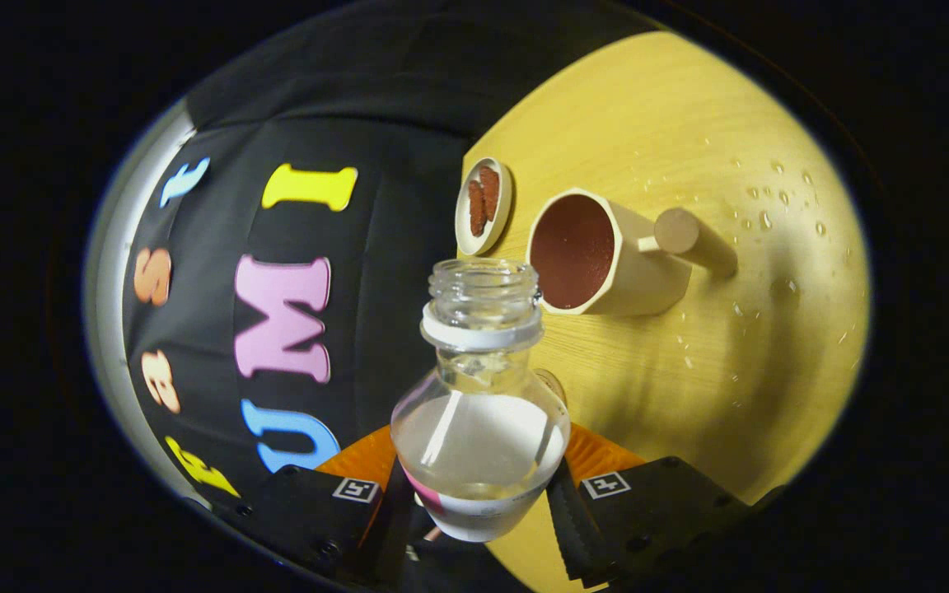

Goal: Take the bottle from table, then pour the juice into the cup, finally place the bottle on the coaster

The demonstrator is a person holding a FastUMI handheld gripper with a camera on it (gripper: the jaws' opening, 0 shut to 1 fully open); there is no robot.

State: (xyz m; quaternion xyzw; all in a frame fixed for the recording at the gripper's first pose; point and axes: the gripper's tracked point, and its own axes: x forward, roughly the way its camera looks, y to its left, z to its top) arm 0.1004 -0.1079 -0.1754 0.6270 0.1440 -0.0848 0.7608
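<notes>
The gripper [481, 502] pinches the bottle [479, 436] by its lower body, one finger pressed to each side, so the clear bottle rides between the fingers with its uncapped mouth pointing ahead toward the cup [598, 255]. The whole view is rolled over, which suggests the bottle is tilted for the pour. The cup stands on the yellow table [689, 123] just beyond the bottle's mouth, its dark red inside facing the camera, and the coaster [483, 206] lies beside it near the table's edge. Clear liquid sits in the bottle's belly, so it should feel moderately weighty and shift as it tips. The thin plastic wall looks smooth and likely gives under pressure — a firm hold low on the body suits it. Droplets [771, 206] dot the tabletop — a wet coaster landing could be slippery.
</notes>
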